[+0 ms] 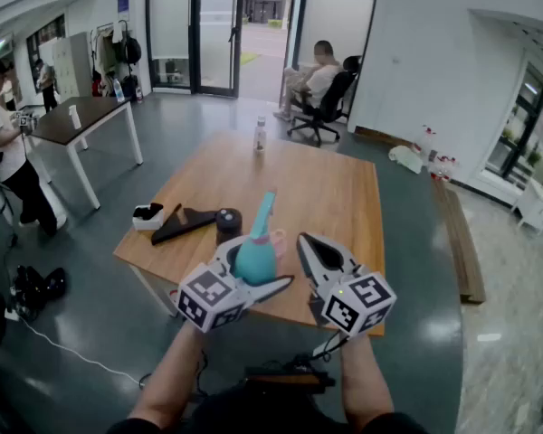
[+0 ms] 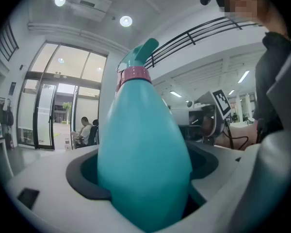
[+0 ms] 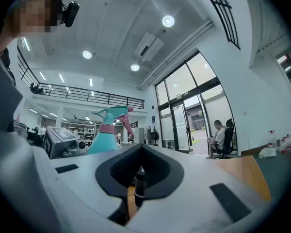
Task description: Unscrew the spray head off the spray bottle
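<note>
The teal spray bottle [image 1: 255, 260] stands upright, held up over the near edge of the wooden table [image 1: 344, 188], with my left gripper [image 1: 258, 267] shut on its round body. Its pink collar [image 1: 276, 239] and teal spray head [image 1: 265, 208] rise above the jaws. In the left gripper view the bottle's body [image 2: 143, 164] fills the space between the jaws, under the collar [image 2: 133, 75] and the spray head [image 2: 144, 49]. My right gripper [image 1: 306, 244] is just right of the bottle, shut and empty, not touching it. From the right gripper view the bottle [image 3: 103, 136] shows to the left.
On the table's left part lie a small white and black box [image 1: 147, 215], a flat black piece [image 1: 185, 222] and a black cylinder [image 1: 228, 221]. A small bottle [image 1: 261, 136] stands at the far edge. A person sits in a chair [image 1: 321, 87] beyond; another stands at left [image 1: 0, 147] by a dark table [image 1: 81, 118].
</note>
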A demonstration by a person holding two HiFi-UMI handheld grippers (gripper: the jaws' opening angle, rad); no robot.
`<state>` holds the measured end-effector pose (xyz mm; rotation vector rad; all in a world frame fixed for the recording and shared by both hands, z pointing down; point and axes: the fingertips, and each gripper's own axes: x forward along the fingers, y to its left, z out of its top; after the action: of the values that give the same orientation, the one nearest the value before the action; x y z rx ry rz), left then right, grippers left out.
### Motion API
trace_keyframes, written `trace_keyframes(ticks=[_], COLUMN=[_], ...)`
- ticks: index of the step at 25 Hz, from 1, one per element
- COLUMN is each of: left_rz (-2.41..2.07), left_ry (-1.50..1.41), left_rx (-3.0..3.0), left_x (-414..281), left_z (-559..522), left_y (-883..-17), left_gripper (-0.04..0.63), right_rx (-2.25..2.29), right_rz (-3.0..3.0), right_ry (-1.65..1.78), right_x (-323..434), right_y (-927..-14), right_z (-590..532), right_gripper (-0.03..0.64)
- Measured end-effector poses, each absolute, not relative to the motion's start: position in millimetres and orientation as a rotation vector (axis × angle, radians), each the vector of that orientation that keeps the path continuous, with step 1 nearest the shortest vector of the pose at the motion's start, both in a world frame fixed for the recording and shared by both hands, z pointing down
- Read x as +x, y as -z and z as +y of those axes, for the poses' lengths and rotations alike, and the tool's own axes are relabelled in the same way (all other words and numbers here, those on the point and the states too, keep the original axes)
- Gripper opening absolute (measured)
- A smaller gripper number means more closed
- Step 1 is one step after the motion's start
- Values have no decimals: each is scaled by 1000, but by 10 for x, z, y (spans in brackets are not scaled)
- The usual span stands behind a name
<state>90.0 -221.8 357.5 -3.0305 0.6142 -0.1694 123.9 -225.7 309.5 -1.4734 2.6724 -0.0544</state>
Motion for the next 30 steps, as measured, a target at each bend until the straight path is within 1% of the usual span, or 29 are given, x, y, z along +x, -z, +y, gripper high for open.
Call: trace_keyframes(ticks=[16,25,26,28,29,30], left_rz=[606,633,641,671,689,707], left_ry=[172,198,201,221,235,250], left_rx=[-3037,-3036,-3032,-3011,-2996,-2980], left_x=[941,926,922,913,911,910], left_z=[-2128,-2150,-2159,-2180,-2192,-2205], left_y=[-3626,-3683,-3698,-3718,-3733,-3751], left_gripper=[436,436,436,436,436,436], right_rx=[-1430,-1211,-1176,-1104,-1081,-1069], right_rz=[2689,2714,2722,2745,2756,2766], right_ry=[37,77,91,122,134,142], right_x=[1231,1009,966,875,836,802], right_y=[-3116,-2906,-2890,-2883,-2889,-2899], right_z=[-2153,-1999,-1985,-1956,-1949,-1948], right_gripper=[9,12,17,95,120,130])
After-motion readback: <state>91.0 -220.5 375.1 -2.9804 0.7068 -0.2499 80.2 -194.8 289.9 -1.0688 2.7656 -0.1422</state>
